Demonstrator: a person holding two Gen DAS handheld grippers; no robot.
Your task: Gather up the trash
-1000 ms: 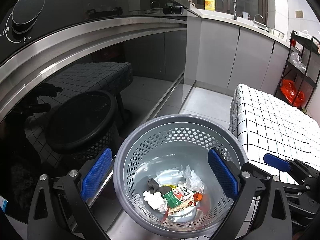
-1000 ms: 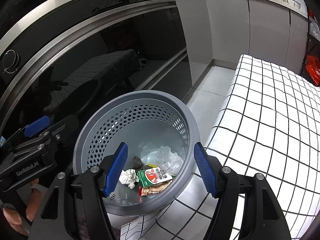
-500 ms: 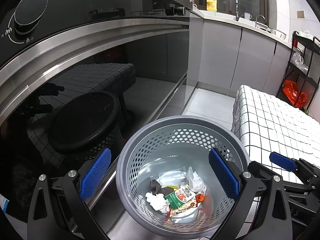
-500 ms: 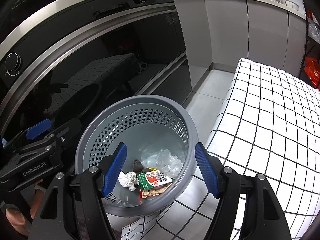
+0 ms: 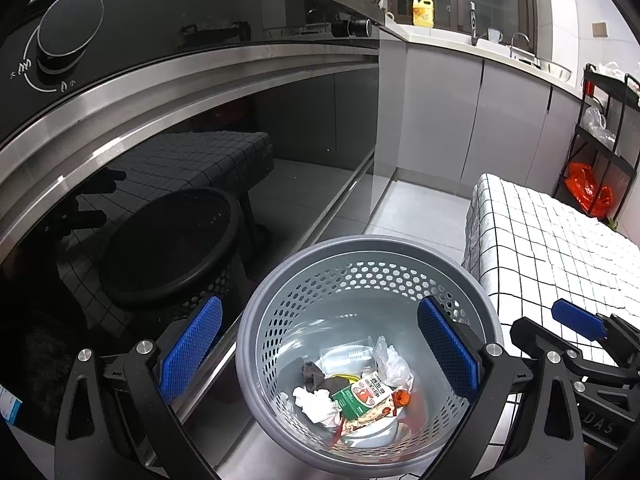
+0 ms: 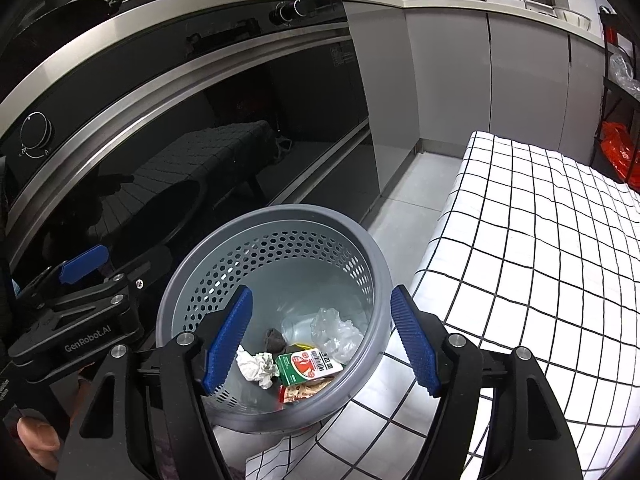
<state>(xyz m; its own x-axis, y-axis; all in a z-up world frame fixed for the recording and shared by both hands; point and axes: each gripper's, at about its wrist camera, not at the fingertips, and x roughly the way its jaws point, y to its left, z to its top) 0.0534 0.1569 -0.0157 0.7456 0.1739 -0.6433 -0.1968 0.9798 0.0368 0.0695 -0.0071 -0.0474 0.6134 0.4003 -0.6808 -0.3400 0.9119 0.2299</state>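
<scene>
A grey perforated trash basket stands on the floor and also shows in the right wrist view. Inside lie a green and red carton, a crumpled white tissue, clear plastic wrap, a dark scrap and an orange bit. The carton and tissue show in the right wrist view too. My left gripper is open and empty above the basket. My right gripper is open and empty above it too.
A black glass oven front with a steel rail is close on the left. A table with a white checked cloth is on the right. Grey cabinets and a black rack with an orange bag stand behind.
Both grippers have risen and drawn back a little, so the basket sits lower in both views. Both stay open and empty.
</scene>
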